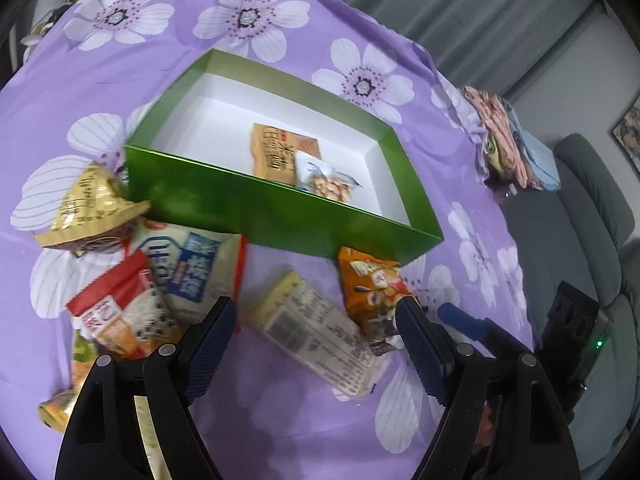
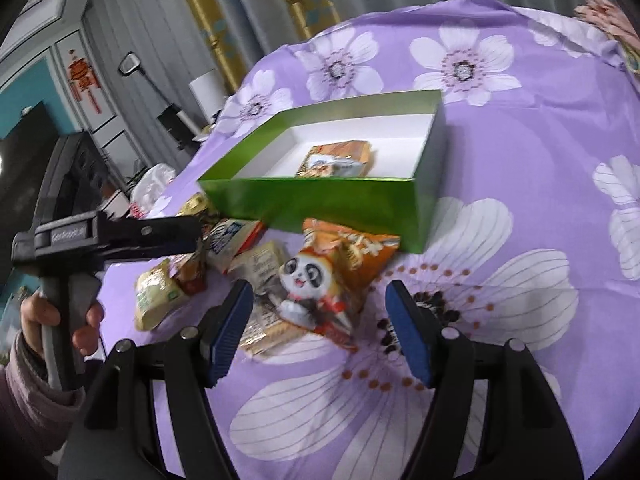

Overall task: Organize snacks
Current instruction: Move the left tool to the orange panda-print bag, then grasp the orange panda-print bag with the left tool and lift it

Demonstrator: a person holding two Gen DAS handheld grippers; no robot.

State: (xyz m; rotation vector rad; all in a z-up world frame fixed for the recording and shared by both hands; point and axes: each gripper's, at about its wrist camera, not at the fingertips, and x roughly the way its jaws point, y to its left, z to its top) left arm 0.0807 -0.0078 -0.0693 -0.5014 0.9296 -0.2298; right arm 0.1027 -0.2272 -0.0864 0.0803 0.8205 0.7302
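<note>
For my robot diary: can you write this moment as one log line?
left gripper: open | right gripper: open, at panda snack bag | green box: two snacks inside

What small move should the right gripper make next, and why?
Probably ease the right gripper forward and down onto the panda packet. Its jaws stand open and empty, the packet lies on the cloth just ahead of them in front of the green box, and the box holds only two packets so far.
</note>
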